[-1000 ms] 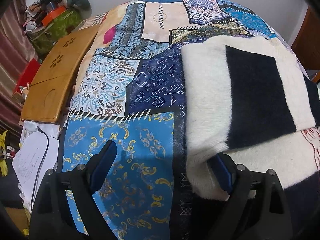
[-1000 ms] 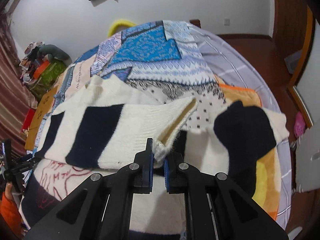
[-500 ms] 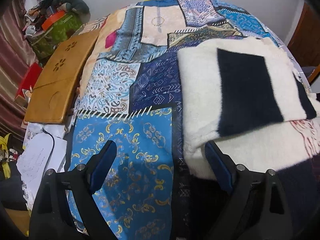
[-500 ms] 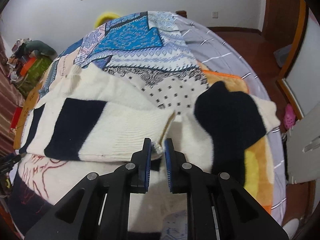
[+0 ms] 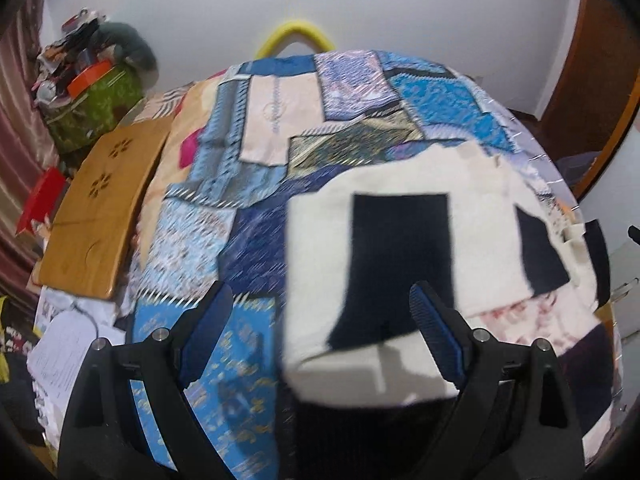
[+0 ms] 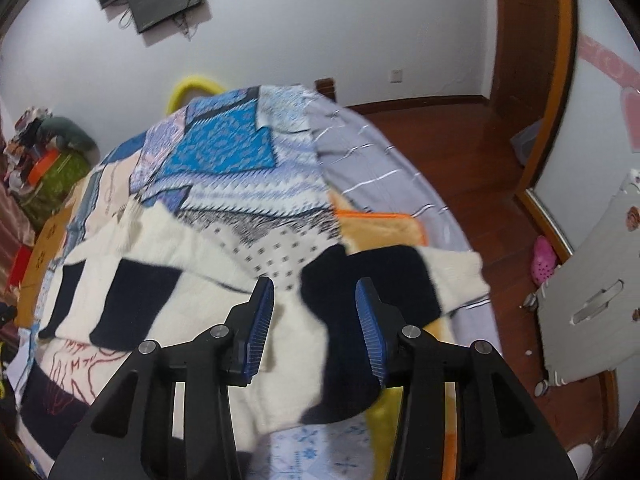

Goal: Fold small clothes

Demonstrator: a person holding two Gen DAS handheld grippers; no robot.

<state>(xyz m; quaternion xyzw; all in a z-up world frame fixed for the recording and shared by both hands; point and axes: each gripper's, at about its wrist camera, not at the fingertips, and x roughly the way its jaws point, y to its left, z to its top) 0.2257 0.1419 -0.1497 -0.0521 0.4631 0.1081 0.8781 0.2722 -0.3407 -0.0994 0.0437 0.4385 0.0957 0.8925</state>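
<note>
A cream sweater with black blocks [image 5: 472, 240] lies on the patchwork bed cover [image 5: 280, 120]. One sleeve is folded across its body [image 6: 140, 280]. The other sleeve, with a black block [image 6: 360, 280], lies spread to the right. My left gripper [image 5: 316, 316] is open and empty, above the sweater's left edge. My right gripper [image 6: 316, 316] is open and empty, above the sweater between the folded sleeve's cuff and the black block. Red printed marks show on the sweater's front [image 6: 80, 364].
A wooden lap table [image 5: 96, 208] lies at the bed's left side, with papers [image 5: 64, 348] and clutter [image 5: 88, 92] on the floor beside it. On the right are a wooden floor [image 6: 460, 152], a grey board [image 6: 592, 292] and a pink shoe [image 6: 544, 260].
My right gripper has opened and let go of the sleeve cuff, then lifted away; the sleeve now lies folded across the sweater. My left gripper stays open and has lifted back and shifted right.
</note>
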